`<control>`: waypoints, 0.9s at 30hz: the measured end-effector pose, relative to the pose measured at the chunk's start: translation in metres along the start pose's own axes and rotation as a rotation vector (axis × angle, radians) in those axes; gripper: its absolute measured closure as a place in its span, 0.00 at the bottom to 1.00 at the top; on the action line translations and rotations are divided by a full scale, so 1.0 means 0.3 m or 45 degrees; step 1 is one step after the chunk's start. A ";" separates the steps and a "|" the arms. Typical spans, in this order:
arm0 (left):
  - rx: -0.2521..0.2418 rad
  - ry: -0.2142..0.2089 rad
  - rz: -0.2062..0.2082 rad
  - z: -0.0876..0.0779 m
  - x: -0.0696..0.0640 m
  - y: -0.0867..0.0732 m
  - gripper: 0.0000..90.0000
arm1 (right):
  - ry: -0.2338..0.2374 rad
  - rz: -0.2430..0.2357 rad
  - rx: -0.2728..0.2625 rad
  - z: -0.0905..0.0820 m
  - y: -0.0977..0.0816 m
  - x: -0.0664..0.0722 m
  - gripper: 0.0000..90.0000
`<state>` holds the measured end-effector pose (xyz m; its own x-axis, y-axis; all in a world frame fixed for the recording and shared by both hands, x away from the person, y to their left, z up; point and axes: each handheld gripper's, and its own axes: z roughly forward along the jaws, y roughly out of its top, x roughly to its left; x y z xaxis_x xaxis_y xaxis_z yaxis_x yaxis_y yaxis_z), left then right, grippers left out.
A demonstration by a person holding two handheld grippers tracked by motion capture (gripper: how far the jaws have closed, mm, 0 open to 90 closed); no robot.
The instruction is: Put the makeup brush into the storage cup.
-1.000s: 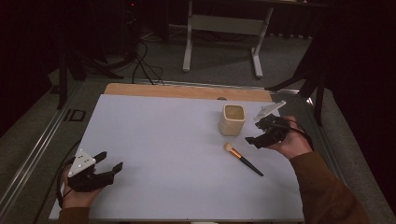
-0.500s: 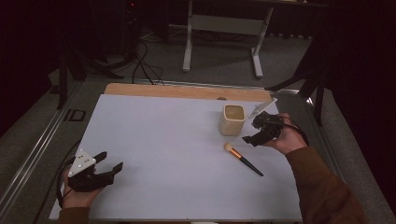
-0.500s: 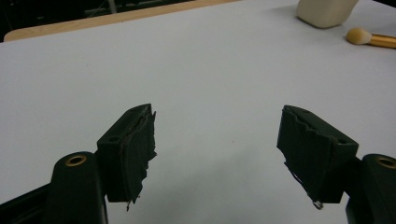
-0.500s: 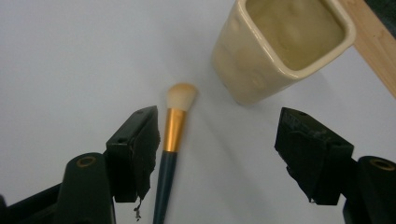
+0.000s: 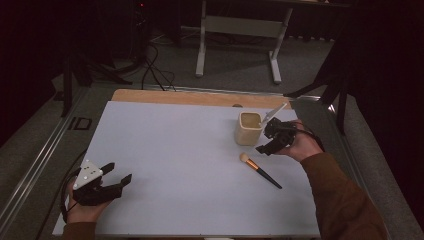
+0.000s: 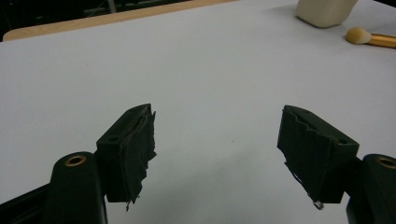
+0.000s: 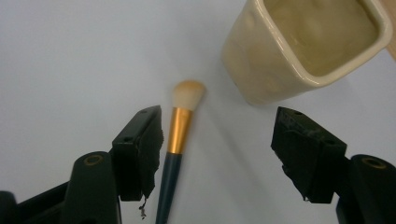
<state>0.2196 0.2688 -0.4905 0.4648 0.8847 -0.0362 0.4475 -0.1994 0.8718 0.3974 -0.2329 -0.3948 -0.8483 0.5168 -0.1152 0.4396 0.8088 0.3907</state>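
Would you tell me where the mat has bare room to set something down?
The white mat is bare from the left gripper across to the cup. It is crowded at the right, where cup, brush and right gripper sit close together.

Dim overall, the white table [image 5: 175,150] evenly lit against a black surround, with faint shadows and slightly soft close-ups

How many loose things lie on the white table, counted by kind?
Cream square ceramic cup: 1
Makeup brush with pale bristles, gold ferrule and dark handle: 1
Total: 2
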 end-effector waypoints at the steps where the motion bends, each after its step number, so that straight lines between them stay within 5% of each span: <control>1: 0.001 -0.001 0.000 0.000 0.000 0.000 0.30 | 0.004 0.001 0.007 0.002 0.003 -0.001 0.37; 27: 0.001 -0.007 0.002 0.001 -0.001 -0.001 0.30 | 0.051 0.002 0.159 0.080 0.079 -0.010 0.39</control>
<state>0.2197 0.2684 -0.4907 0.4700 0.8819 -0.0373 0.4474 -0.2016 0.8713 0.4174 -0.2086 -0.4071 -0.8577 0.5082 -0.0773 0.4719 0.8381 0.2738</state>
